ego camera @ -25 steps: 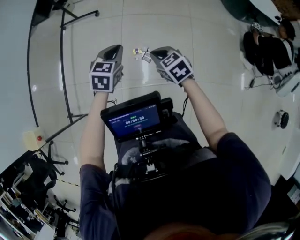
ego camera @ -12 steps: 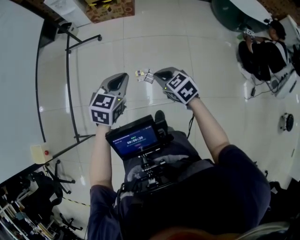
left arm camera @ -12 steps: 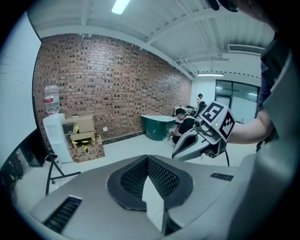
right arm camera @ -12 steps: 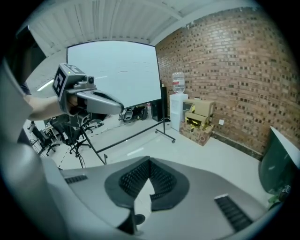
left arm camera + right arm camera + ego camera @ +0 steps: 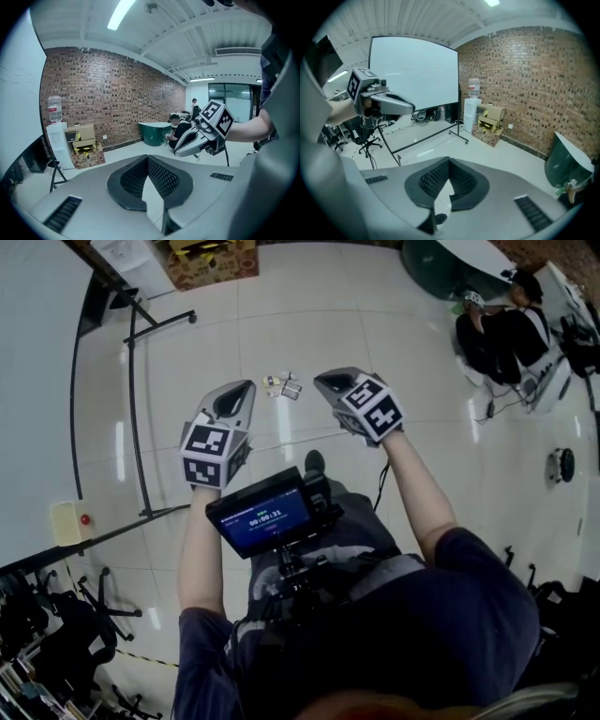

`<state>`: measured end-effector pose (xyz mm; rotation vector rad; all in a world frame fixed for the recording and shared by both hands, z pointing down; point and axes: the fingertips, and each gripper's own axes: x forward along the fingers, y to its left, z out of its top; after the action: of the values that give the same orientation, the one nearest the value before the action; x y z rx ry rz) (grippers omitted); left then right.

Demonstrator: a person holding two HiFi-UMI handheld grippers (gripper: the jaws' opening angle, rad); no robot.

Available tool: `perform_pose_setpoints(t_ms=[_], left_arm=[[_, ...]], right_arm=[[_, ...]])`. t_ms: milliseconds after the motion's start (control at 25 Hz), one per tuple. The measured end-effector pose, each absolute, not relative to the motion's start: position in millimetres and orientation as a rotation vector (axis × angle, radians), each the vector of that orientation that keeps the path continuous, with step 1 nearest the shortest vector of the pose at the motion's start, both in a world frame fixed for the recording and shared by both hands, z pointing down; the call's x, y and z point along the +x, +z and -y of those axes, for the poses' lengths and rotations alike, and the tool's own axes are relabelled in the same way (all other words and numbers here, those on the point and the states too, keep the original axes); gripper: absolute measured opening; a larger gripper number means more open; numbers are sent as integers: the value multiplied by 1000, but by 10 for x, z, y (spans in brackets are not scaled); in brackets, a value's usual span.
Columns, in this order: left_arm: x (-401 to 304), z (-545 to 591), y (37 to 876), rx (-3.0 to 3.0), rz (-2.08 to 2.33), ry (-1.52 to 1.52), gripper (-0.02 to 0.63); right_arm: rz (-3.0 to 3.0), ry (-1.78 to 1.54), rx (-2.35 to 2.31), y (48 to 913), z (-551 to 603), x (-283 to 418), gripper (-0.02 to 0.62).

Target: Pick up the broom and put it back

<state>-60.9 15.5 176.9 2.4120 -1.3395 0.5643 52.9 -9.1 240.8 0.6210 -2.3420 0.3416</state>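
Head camera looking steeply down at a person standing on a glossy white tiled floor [image 5: 309, 315]. The left hand-held gripper [image 5: 236, 395] and the right hand-held gripper [image 5: 330, 382] are held out side by side in front of the chest. Each has its jaws together with nothing between them.

No broom shows in any view. Only a few small flat scraps [image 5: 282, 386] lie on the floor just ahead of the grippers. A black wheeled stand [image 5: 131, 399] carrying a white screen [image 5: 412, 75] stands to the left. Cardboard boxes [image 5: 211, 259] sit beyond it against a brick wall [image 5: 108, 93].

The scene fits two stages: a broom yet to be found, or one already put back out of sight. In either case, the sensible course is to carry both grippers clear of the stand's legs. Any grasp would need the jaws parted first.
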Motion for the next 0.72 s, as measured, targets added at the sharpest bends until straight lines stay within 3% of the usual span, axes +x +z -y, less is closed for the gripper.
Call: perform_pose_setpoints(t_ms=[240,720], left_arm=[[-582,-781,1620,2466,1278,470,0],[464,-634,1582,2593,1012,458,0]], right_arm=[[2318,281,733,2041,-652,621,11],[2269,346,954,1962,-784,1615,11]])
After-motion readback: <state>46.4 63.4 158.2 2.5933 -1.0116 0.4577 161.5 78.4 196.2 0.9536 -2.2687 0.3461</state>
